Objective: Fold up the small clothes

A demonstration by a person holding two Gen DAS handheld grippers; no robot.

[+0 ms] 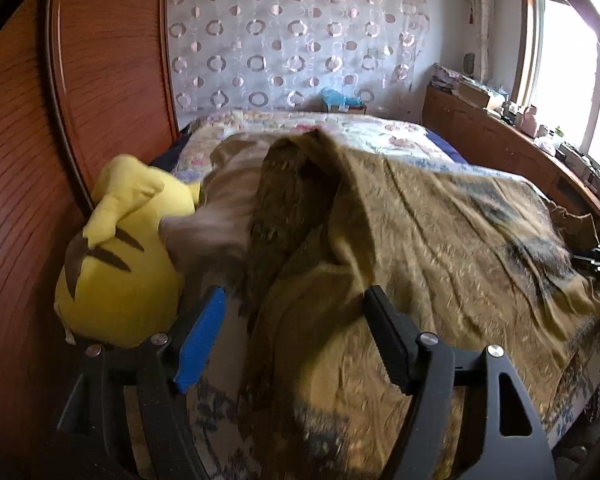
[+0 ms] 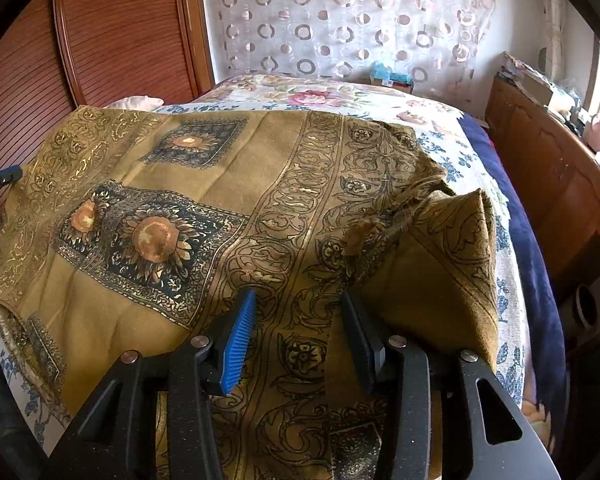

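The olive patterned scarf lies spread across the floral bed, one corner flipped beside my right gripper, both it and my left gripper spread wide, grasping nothing; bunched folds by the yellow plush risk a crooked crease.

Left wrist view: raised fold of the olive scarf at frame centre is motion-blurred; pattern unreadable. It hides part of the yellow plush toy. Shelf clutter at the right edge is too small to identify.

Right wrist view: scarf runs off the bottom edge behind the right gripper. Left gripper is cut by the left edge; only 1 blue tip shows.
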